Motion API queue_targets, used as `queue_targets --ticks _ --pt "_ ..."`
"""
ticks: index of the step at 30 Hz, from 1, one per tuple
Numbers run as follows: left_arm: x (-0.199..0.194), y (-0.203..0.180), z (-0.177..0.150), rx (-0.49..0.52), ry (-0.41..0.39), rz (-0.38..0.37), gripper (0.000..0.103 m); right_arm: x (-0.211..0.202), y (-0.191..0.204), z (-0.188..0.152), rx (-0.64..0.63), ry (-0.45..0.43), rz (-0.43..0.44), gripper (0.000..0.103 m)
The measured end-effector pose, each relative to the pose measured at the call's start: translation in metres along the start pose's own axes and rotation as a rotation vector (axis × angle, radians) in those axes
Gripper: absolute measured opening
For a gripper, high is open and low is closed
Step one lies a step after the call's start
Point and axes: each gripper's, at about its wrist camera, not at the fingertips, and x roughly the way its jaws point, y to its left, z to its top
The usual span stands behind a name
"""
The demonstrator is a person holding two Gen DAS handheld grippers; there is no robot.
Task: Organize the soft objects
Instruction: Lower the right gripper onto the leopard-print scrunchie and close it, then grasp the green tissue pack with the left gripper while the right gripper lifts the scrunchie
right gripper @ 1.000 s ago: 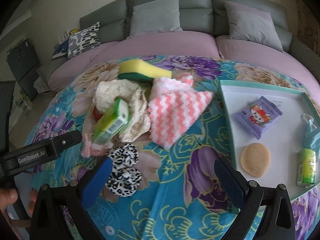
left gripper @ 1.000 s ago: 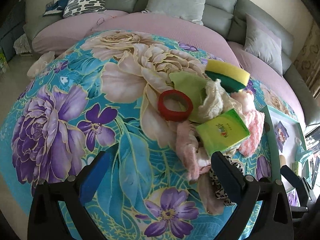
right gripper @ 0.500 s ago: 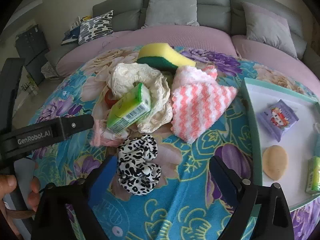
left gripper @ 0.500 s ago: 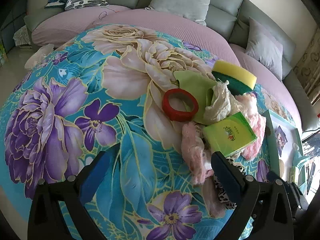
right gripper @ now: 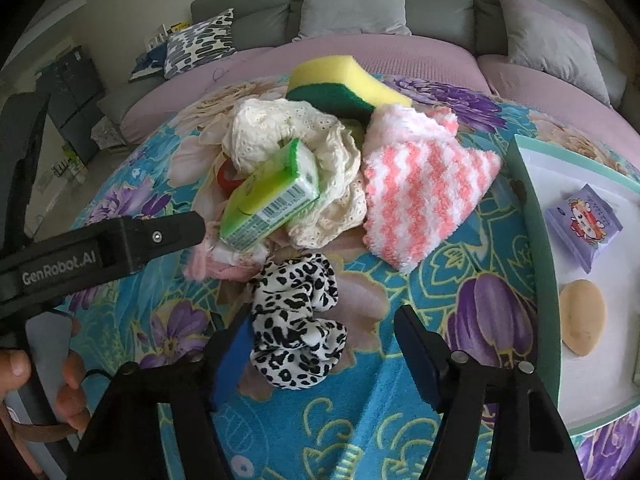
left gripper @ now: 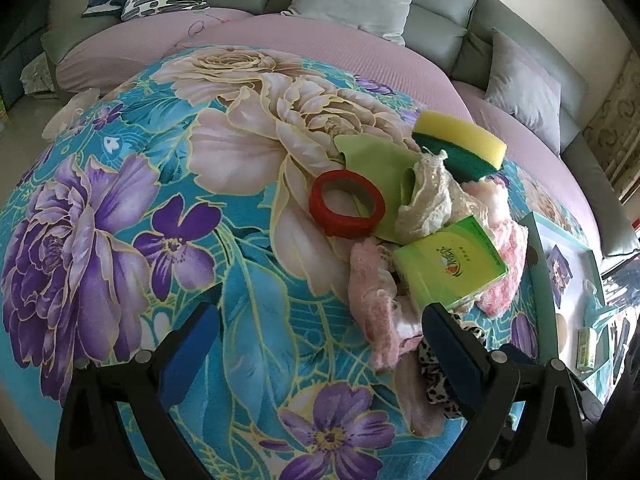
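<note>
Floral cloth [right gripper: 352, 432]; right hand-held gripper [right gripper: 324, 354] closing around scrunchie [right gripper: 298, 320].

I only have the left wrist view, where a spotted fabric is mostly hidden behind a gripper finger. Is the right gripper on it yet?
Observer: The right gripper straddles the black-and-white leopard-print fabric scrunchie. Its jaws have just been closing but do not pinch it yet.
Reviewer: Is anything lying on top of it?
Observer: No, its top is uncovered. It lies in front of the pile, nearest the right gripper.
Reviewer: What is in the tray?
Observer: The white tray with a teal rim holds a purple snack packet and a round beige puff.
</note>
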Motion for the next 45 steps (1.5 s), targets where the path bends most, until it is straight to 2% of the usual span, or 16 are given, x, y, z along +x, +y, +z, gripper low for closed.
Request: queue_targets --ticks 2,7,9,11,20,27,32,37,45 --pt "0.000 -0.001 0.000 0.002 0.000 0.000 0.101 0.002 0.001 -0.001 -0.003 0.008 0.013 0.067" --pt "0.001 -0.003 -0.001 0.006 0.004 -0.001 0.101 0.007 0.003 -0.001 -0.005 0.028 0.041 0.064" --pt "0.001 -0.004 -0.001 0.007 0.004 -0.002 0.101 0.008 0.004 -0.001 -0.006 0.032 0.052 0.060" --pt "0.000 -0.003 -0.001 0.007 0.001 -0.004 0.101 0.007 0.004 -0.001 -0.005 0.032 0.067 0.050" --pt "-0.005 -0.003 0.001 -0.019 -0.032 -0.019 0.101 0.001 -0.001 0.001 0.045 0.016 0.119 0.031" --pt "-0.005 -0.011 0.002 0.006 -0.041 -0.030 0.101 -0.009 -0.011 0.001 0.079 -0.016 0.105 0.029" --pt "-0.009 -0.013 0.003 0.004 -0.069 -0.041 0.101 -0.025 -0.027 0.004 0.122 -0.073 0.083 0.029" --pt "-0.007 -0.029 0.004 0.068 -0.089 -0.025 0.101 -0.046 -0.051 0.007 0.185 -0.153 0.034 0.029" --pt "-0.006 -0.057 0.010 0.130 -0.128 -0.075 0.101 -0.074 -0.089 0.007 0.285 -0.238 -0.064 0.029"
